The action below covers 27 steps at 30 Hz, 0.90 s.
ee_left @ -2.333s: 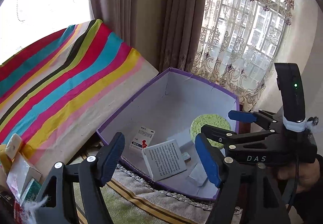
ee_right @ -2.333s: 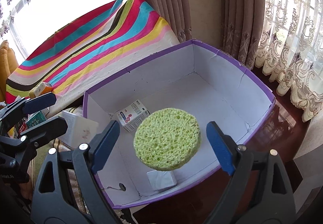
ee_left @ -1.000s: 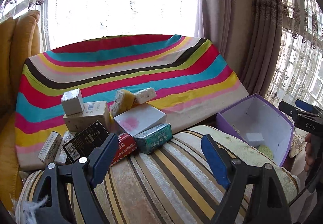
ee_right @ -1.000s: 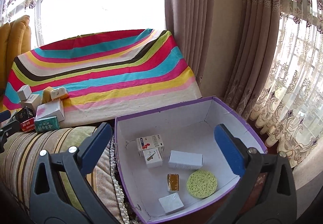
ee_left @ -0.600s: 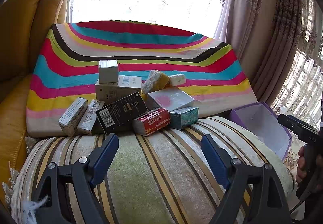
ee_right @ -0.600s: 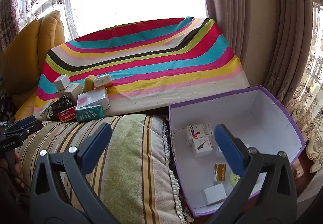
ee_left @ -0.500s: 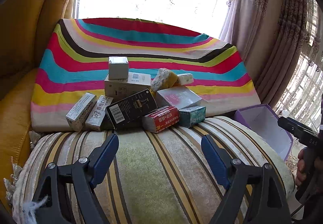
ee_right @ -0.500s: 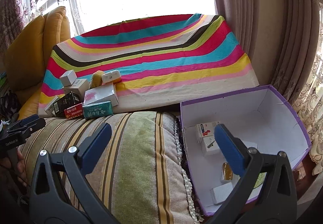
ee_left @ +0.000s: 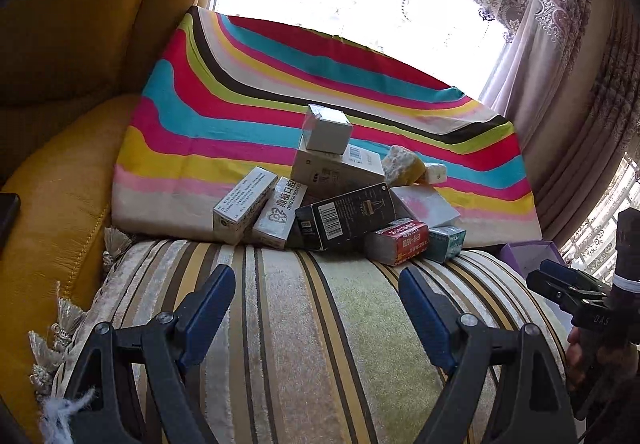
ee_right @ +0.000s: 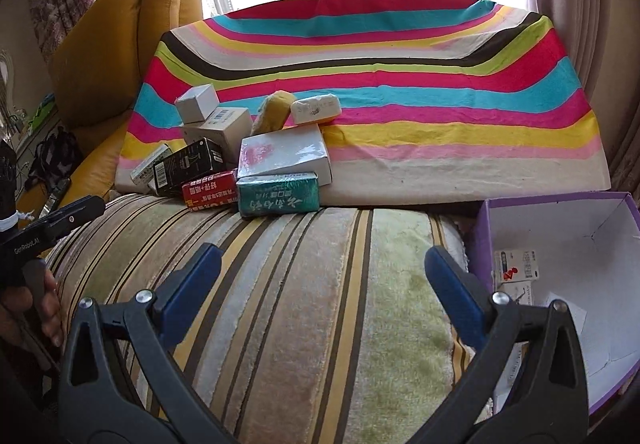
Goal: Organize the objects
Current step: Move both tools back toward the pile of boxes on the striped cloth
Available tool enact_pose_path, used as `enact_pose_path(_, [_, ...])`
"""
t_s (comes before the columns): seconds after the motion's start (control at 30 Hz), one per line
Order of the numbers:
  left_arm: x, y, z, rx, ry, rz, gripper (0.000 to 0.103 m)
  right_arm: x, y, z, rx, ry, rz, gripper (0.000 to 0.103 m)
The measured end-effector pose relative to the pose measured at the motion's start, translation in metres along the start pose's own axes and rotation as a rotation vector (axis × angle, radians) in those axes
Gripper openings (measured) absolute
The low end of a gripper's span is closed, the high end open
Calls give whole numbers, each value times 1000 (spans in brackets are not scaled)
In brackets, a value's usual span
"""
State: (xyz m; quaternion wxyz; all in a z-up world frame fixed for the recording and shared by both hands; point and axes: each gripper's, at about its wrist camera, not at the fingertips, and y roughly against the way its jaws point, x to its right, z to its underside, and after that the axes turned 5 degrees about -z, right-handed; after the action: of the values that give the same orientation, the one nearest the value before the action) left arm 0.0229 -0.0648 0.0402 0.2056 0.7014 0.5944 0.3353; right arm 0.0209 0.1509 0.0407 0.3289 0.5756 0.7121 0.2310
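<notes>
A pile of small boxes leans on the striped board: a black box [ee_left: 345, 215], a red box [ee_left: 397, 241], a green packet [ee_right: 278, 195], a white flat box [ee_right: 284, 155], a yellow sponge [ee_right: 274, 110] and a white soap [ee_right: 316, 108]. My left gripper [ee_left: 316, 314] is open and empty over the striped cushion [ee_left: 304, 324], short of the pile. My right gripper [ee_right: 320, 290] is open and empty too, above the cushion [ee_right: 312, 304]. At the right stands the purple box [ee_right: 560, 204] with a few small boxes inside.
The rainbow-striped board [ee_right: 380, 84] backs the pile. A mustard sofa back [ee_left: 80, 24] and seat lie on the left. Curtains [ee_left: 580, 84] hang at the right. A hand [ee_right: 36, 304] holds the other gripper at the left edge of the right wrist view.
Both grippers have swung left, away from the purple box and toward the pile. The green sponge was dropped into the box earlier. The pile now looks closer in both views.
</notes>
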Motion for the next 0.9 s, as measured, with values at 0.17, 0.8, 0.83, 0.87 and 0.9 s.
enact_pose_path(0.17, [-10, -4, 0, -17, 33, -4, 85, -7, -32, -12, -83, 21, -59, 102])
enact_pose_path(0.8, [-18, -26, -11, -86, 61, -35, 85, -14, -105, -46, -220, 71, -87, 102])
enact_pose_path(0.83, [-19, -29, -13, -87, 65, -40, 85, -14, -107, -46, -224, 68, -86, 101])
enact_pose_path(0.87, [-20, -31, -16, -88, 70, -50, 85, -13, -109, -47, -227, 64, -87, 100])
enact_pose_path(0.9, [-22, -34, -18, -91, 73, -60, 85, -13, -112, -48, -232, 61, -87, 99])
